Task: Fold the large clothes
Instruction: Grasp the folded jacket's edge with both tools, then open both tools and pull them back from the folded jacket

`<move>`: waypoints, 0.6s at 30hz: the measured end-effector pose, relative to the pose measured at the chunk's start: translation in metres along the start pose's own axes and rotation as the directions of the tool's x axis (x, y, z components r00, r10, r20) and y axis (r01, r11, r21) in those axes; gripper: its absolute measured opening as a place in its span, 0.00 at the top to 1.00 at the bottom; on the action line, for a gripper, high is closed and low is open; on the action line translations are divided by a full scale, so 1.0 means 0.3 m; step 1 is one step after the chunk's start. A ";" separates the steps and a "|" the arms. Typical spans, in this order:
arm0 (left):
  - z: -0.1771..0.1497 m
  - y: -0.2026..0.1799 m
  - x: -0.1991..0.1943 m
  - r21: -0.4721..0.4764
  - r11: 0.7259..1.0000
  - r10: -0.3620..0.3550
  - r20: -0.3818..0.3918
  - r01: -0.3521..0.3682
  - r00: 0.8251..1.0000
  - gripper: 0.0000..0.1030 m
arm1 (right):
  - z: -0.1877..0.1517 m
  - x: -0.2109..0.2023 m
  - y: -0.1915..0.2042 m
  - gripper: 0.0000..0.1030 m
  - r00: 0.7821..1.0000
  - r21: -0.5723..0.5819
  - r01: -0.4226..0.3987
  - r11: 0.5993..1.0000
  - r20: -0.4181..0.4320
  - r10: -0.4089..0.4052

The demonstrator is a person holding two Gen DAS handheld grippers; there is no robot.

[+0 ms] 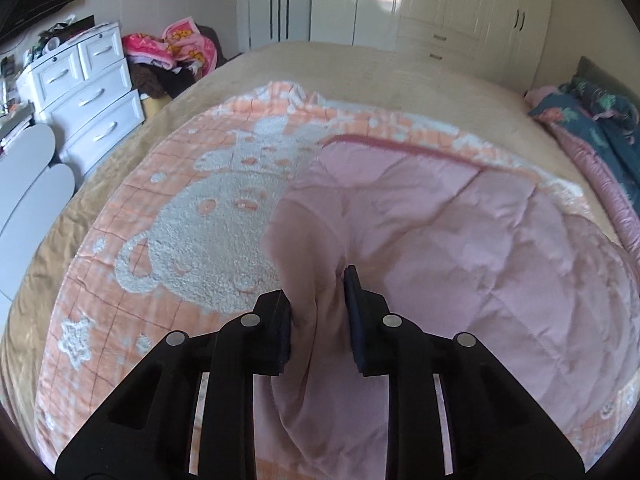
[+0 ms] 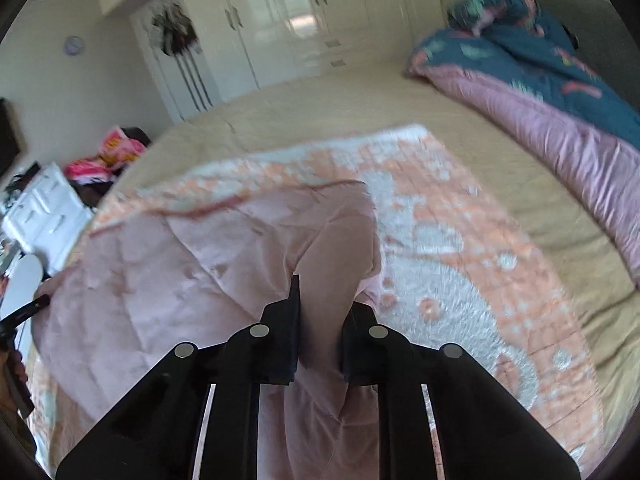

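A large blanket [image 1: 188,224] lies spread on the bed, peach with a white fluffy animal pattern on top and a plain pink quilted underside [image 1: 460,232]. Its near edge is lifted and turned over the patterned side. My left gripper [image 1: 318,304] is shut on a bunched pink fold of that edge. In the right wrist view my right gripper [image 2: 320,320] is shut on another pink fold of the same blanket [image 2: 460,240], with the turned-over pink part [image 2: 168,264] stretching left. The left gripper's black tip [image 2: 36,304] shows at the far left there.
The bed has a tan cover [image 1: 360,68]. A dark blue and pink quilt [image 2: 540,92] is heaped along the headboard side. White drawers [image 1: 88,88] and a pile of pink clothes [image 1: 172,48] stand beyond the bed's left edge. White wardrobes [image 2: 304,20] line the far wall.
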State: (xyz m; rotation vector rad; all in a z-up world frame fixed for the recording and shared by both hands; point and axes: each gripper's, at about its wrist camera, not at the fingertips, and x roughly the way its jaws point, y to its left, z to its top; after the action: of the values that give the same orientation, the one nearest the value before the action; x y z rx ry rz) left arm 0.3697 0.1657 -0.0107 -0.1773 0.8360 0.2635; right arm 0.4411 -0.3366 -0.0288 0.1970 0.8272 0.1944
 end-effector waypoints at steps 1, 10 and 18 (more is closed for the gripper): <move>-0.002 0.001 0.021 -0.007 1.000 0.004 -0.011 -0.004 1.000 0.84 | -0.009 0.027 -0.012 0.86 1.000 0.020 0.006 1.000 -0.016 -0.006; -0.039 0.012 0.064 -0.010 1.000 0.025 -0.022 -0.025 0.999 0.84 | -0.082 0.110 -0.024 0.86 0.997 0.008 0.054 0.999 -0.059 -0.053; -0.046 0.016 0.028 -0.009 1.000 0.026 -0.011 -0.026 1.000 0.79 | -0.094 0.058 -0.059 0.66 0.997 0.052 0.041 0.998 -0.072 -0.037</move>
State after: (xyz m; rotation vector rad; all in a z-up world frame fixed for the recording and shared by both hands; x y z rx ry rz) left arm 0.3639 0.1680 -0.0263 -0.1760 0.8486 0.2912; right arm 0.4334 -0.3467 -0.0642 0.2250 0.9068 0.1434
